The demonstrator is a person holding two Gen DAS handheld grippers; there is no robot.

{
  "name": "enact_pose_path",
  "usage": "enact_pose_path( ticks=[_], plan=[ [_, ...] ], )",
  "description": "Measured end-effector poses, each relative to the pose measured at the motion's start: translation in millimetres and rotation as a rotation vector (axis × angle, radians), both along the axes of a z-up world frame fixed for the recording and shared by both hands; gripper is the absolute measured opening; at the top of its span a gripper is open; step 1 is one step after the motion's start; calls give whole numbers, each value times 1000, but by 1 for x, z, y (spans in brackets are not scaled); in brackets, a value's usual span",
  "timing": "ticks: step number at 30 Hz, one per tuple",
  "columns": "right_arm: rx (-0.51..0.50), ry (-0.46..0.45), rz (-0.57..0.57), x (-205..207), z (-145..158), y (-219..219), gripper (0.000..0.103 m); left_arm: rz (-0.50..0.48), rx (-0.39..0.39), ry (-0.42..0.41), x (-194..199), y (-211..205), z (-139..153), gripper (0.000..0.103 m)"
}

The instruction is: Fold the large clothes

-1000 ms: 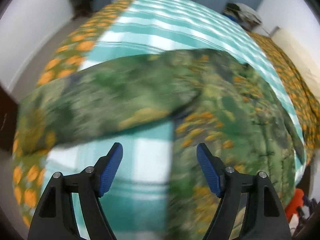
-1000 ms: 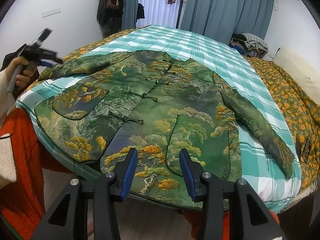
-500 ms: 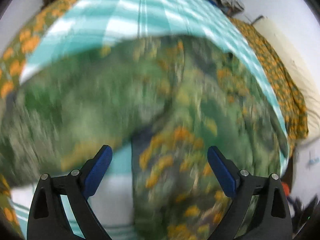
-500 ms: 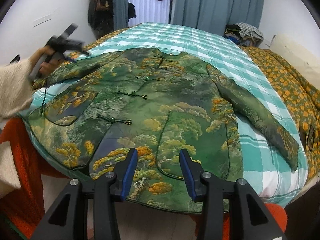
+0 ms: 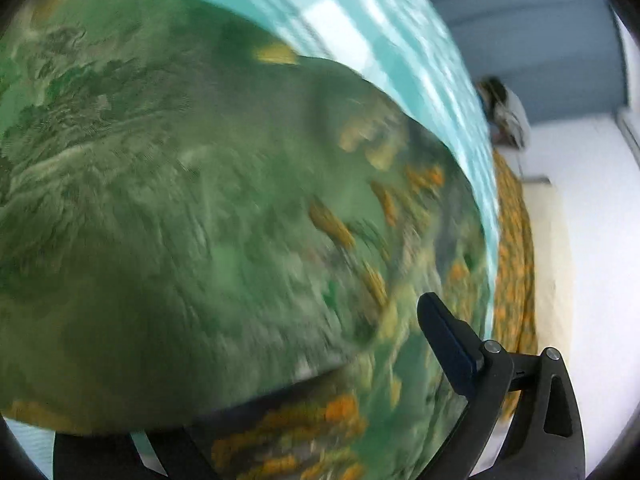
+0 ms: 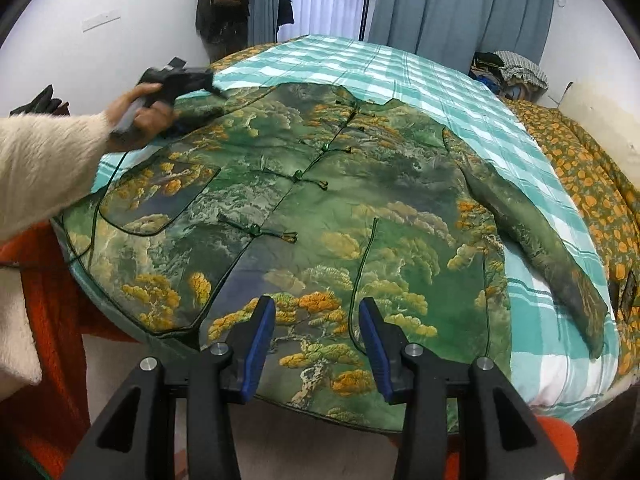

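Folding the left sleeve inward calls for a firm pinch near the cuff and a level carry across the jacket, which lies flat and buttoned on the checked bedsheet. Left gripper sits at that sleeve, its grip indeterminate; right gripper hovers open above the hem. Count: one jacket, two sleeves, two grippers.

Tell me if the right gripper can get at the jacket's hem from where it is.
Probably yes: the right gripper hangs open just above the jacket hem at the bed edge, with nothing between them.
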State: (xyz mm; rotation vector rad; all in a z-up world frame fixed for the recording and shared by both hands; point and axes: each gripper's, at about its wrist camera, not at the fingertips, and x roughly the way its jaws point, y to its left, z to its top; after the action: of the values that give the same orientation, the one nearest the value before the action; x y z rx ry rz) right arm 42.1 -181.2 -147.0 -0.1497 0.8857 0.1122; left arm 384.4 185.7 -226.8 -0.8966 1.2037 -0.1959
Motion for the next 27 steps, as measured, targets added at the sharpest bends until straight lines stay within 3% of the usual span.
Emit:
enact_pose_path(
  ticks=[1,2,3,5,8,13,22,24,27],
  plan=[
    [-6,6,2,0,-1,1,44,30,18,5,0,2,0,86],
    [-9,11,4,1,-2,2,44,63,70,13,-2,4,3,45],
    [-10,14,5,2,-3,2,44,78,120,24,-3,6,3,29],
    [-12,18,7,4,-3,2,44,107,107,15,-7,11,6,16],
    [-19,21,8,5,-4,3,44,131,164,-16,-13,8,22,13],
    [-33,12,4,3,-1,1,44,182,122,2,-14,26,22,13],
    [-37,-1,0,-9,1,-17,44,172,211,-26,-17,54,35,13],
    [-37,0,-1,-6,-1,-20,44,129,211,-22,-17,54,33,21],
    [-15,-4,-18,-2,-1,-31,44,28,300,-39,-36,43,47,41]
  ],
)
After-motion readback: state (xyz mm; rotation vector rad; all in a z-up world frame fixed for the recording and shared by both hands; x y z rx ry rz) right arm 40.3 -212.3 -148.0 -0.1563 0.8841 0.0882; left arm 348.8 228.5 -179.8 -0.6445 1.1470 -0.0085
